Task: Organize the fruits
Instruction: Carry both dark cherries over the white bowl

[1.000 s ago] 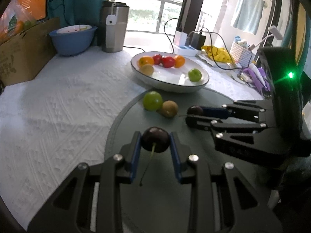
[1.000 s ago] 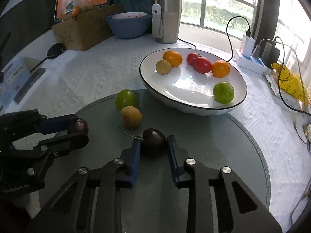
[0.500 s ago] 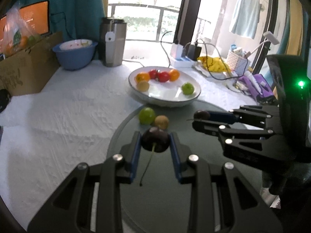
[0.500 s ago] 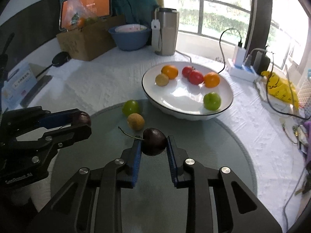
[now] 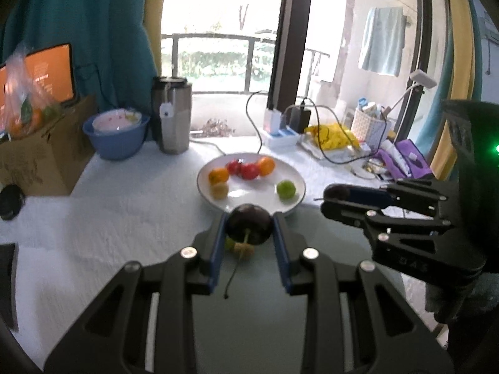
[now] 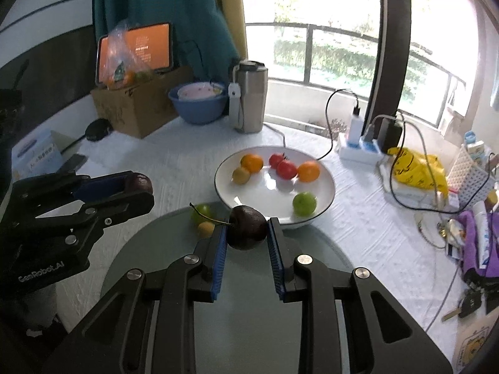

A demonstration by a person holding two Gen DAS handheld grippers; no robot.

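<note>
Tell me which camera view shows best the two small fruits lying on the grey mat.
The right wrist view: the green fruit and yellow fruit lie in plain sight. In the left wrist view the held cherry hides them almost wholly.

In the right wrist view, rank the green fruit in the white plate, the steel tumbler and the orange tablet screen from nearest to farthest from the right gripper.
From the right gripper, which grips a dark cherry:
1. Green fruit, just beyond, on the near right side of the white plate.
2. Steel tumbler, behind the plate, mid-table.
3. Orange tablet screen, far back left, above the cardboard box.
</note>
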